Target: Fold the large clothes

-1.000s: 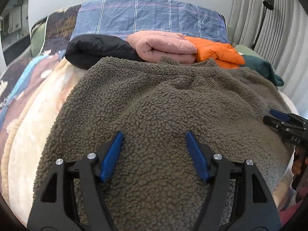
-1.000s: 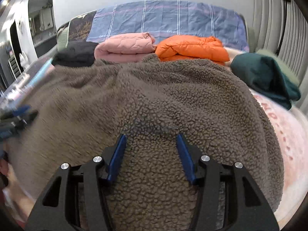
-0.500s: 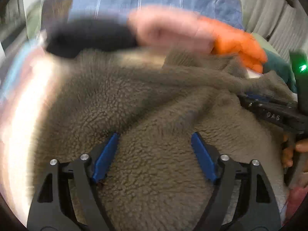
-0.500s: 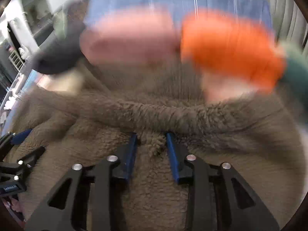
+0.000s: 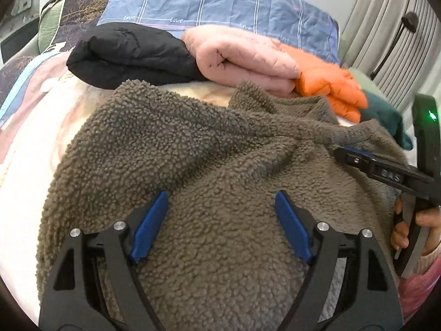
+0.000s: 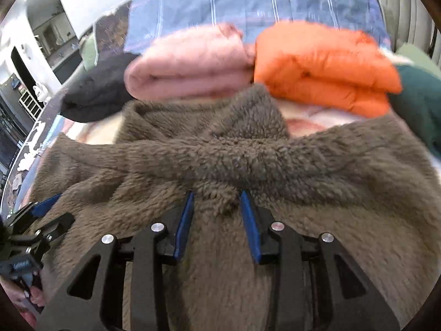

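Note:
A big grey-brown fleece jacket (image 5: 220,138) lies spread on the bed and fills both views (image 6: 330,179). My left gripper (image 5: 220,193) hovers over its near part with the blue pads wide apart and pressing on nothing. My right gripper (image 6: 217,193) has a tuft of the fleece pinched between its pads, and its jaws are opening slightly. A thick taut ridge of fleece runs left and right from that pinch. In the left wrist view the right gripper (image 5: 339,151) sits at the right, with the cloth drawn to its tip. The left gripper (image 6: 59,207) shows at the right wrist view's left edge.
Behind the fleece lies a row of folded jackets: black (image 5: 132,52), pink (image 5: 242,55), orange (image 5: 330,88) and dark green (image 5: 386,115). A blue plaid pillow (image 5: 220,2) leans on the wall. A person's hand (image 5: 424,218) holds the right gripper. Curtains (image 5: 386,27) hang at the right.
The right gripper's jaws narrowed onto a fold of fleece and moved toward the folded pile, bunching the cloth into a ridge. The left jaws spread wider.

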Tool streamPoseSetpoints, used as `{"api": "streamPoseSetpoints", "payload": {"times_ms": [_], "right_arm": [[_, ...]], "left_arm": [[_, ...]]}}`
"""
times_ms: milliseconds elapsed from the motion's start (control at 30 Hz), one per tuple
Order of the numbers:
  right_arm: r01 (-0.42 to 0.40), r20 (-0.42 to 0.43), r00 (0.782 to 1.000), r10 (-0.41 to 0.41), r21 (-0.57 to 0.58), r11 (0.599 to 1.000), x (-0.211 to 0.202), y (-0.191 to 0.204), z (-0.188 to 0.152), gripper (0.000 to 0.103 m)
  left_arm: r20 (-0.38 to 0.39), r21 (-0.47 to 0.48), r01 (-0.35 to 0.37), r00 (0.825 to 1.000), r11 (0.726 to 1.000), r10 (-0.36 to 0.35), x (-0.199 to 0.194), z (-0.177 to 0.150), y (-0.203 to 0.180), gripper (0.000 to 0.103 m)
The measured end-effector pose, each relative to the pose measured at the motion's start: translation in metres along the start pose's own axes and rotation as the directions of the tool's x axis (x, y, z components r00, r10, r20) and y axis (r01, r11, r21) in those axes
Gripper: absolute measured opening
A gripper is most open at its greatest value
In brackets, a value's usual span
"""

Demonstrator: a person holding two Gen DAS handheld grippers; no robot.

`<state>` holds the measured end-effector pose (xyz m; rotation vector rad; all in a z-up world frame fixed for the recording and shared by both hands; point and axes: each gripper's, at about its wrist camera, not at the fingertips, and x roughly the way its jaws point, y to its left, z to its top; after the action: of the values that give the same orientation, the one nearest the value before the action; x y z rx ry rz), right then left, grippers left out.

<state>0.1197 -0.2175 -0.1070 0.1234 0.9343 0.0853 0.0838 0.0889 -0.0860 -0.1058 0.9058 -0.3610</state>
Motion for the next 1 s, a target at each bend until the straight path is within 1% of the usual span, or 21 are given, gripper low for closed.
{"api": "streamPoseSetpoints", "payload": {"times_ms": [67, 167, 233, 267, 300, 333, 367, 400, 433, 533, 633, 767, 933, 1000], "right_arm": [[-0.009, 0.032, 0.999, 0.011, -0.041, 0.999, -0.02, 0.011, -0.007, 0.038], [-0.058, 0.065, 0.996, 0.064, -0.093, 0.994, -0.044, 0.028, -0.016, 0.038], [-0.05, 0.096, 0.993, 0.064, -0.143, 0.988, -0.052, 0.041, -0.022, 0.04], [-0.044, 0.091, 0.994, 0.058, -0.15, 0.988, -0.051, 0.043, -0.022, 0.043], [-0.04, 0.065, 0.997, 0.05, -0.145, 0.989, -0.044, 0.044, -0.026, 0.044], [-0.03, -0.004, 1.0, 0.029, -0.116, 0.993, -0.024, 0.041, -0.031, 0.044], [-0.027, -0.062, 0.998, 0.022, -0.089, 0.996, -0.008, 0.037, -0.035, 0.046], [-0.04, -0.066, 0.997, 0.035, -0.067, 0.997, 0.003, 0.031, -0.04, 0.047], [-0.045, -0.045, 0.998, 0.042, -0.068, 0.997, 0.002, 0.03, -0.04, 0.047], [-0.045, -0.037, 0.998, 0.043, -0.071, 0.996, -0.007, 0.031, -0.036, 0.048], [-0.03, -0.009, 1.0, 0.03, -0.071, 0.997, -0.026, 0.03, -0.045, 0.048], [-0.013, 0.043, 0.999, 0.018, -0.115, 0.993, -0.06, 0.035, -0.069, 0.049], [0.01, 0.082, 0.997, 0.008, -0.215, 0.977, -0.093, 0.046, -0.101, 0.057], [0.015, 0.09, 0.996, 0.008, -0.248, 0.969, -0.097, 0.052, -0.11, 0.061]], "left_arm": [[0.001, -0.007, 0.006, 1.0, 1.0, -0.006, -0.002, -0.002, 0.001, 0.083], [0.002, 0.01, -0.015, 1.0, 1.0, 0.015, -0.003, -0.004, -0.002, 0.084], [0.002, 0.026, -0.033, 0.999, 0.999, 0.033, -0.001, -0.006, -0.005, 0.084], [0.002, 0.029, -0.036, 0.999, 0.999, 0.036, -0.001, -0.007, -0.006, 0.084], [0.004, 0.029, -0.036, 0.999, 0.999, 0.036, 0.0, -0.007, -0.006, 0.084], [0.004, 0.027, -0.032, 0.999, 0.999, 0.032, 0.0, -0.007, -0.006, 0.084], [0.005, 0.021, -0.02, 1.0, 1.0, 0.02, 0.001, -0.007, -0.004, 0.085], [0.006, 0.017, -0.012, 1.0, 1.0, 0.012, 0.001, -0.007, -0.003, 0.085], [0.008, 0.014, -0.008, 1.0, 1.0, 0.008, 0.002, -0.007, -0.003, 0.085], [0.011, 0.028, -0.012, 1.0, 1.0, 0.012, 0.004, -0.008, -0.003, 0.088], [0.014, 0.036, -0.019, 1.0, 0.999, 0.018, 0.005, -0.009, -0.004, 0.088], [0.018, 0.024, -0.005, 1.0, 1.0, 0.005, 0.006, -0.009, 0.0, 0.088], [0.018, 0.025, -0.005, 1.0, 1.0, 0.004, 0.005, -0.009, 0.001, 0.088], [0.018, 0.026, -0.005, 1.0, 1.0, 0.005, 0.005, -0.009, 0.001, 0.088]]}}
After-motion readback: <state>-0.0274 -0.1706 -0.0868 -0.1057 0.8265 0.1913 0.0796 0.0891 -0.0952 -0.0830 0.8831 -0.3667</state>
